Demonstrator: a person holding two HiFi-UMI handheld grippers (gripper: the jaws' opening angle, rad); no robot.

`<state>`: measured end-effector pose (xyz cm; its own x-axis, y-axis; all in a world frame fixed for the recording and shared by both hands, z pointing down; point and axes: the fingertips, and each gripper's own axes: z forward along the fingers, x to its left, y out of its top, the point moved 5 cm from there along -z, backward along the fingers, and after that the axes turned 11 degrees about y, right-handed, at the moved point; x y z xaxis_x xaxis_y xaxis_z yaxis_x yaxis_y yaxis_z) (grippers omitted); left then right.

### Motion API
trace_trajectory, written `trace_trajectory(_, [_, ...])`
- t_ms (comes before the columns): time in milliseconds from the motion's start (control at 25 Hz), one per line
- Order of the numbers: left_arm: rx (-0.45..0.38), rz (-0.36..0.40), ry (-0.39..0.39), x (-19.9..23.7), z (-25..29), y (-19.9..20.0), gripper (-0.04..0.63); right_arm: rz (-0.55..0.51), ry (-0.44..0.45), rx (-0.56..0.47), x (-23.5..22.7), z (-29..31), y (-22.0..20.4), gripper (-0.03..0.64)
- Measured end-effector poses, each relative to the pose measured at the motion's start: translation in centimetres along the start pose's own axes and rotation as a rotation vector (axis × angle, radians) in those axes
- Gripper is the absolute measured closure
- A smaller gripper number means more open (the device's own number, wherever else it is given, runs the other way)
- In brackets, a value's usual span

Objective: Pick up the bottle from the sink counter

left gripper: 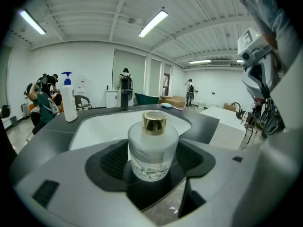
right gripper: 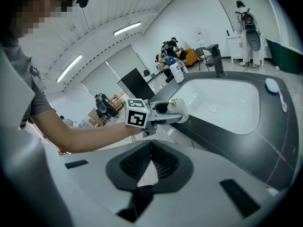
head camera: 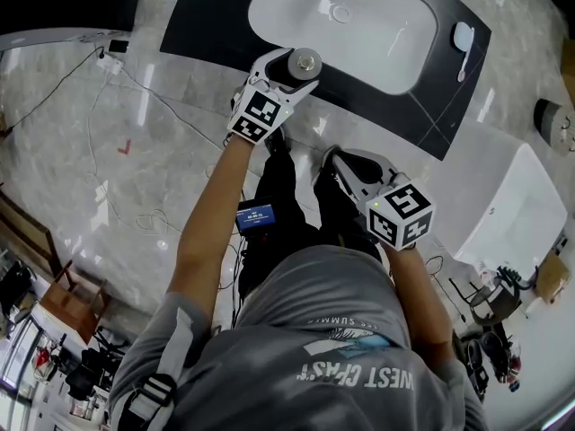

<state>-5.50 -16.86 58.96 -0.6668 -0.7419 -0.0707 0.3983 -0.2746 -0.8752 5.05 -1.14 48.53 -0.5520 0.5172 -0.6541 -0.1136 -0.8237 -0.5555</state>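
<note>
Bottle [left gripper: 152, 143] (gold-capped) clamped in left tool [left gripper: 152, 156]; right tool [right gripper: 151, 145] closed.

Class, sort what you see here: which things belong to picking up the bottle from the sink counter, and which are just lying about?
Job in hand:
bottle, held between the jaws of the left claw
sink counter

Lying about:
pump dispenser
tap
brush
right claw, shut on nothing
</note>
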Motion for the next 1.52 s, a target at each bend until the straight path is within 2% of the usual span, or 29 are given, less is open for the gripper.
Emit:
trace_trajectory(680, [-0.096,0.027,-0.022,0.2,0.2,-0.2,0.282,0.008,-0.030,0.009,0.7,-0.3,-1.9,0.614])
trace_trajectory(1120, [-0.090,0.000,0.008,0.2,0.2,-0.2,0.284,0.020,-0.037,0.025,0.4,-0.2,-2.9,0.614])
trace_trajectory(1520, [-0.080,0.010,-0.004,-0.1,0.2,0.1,0.285,0.027,-0.044,0.025,-0.1,-0.4,-2.9,0.614])
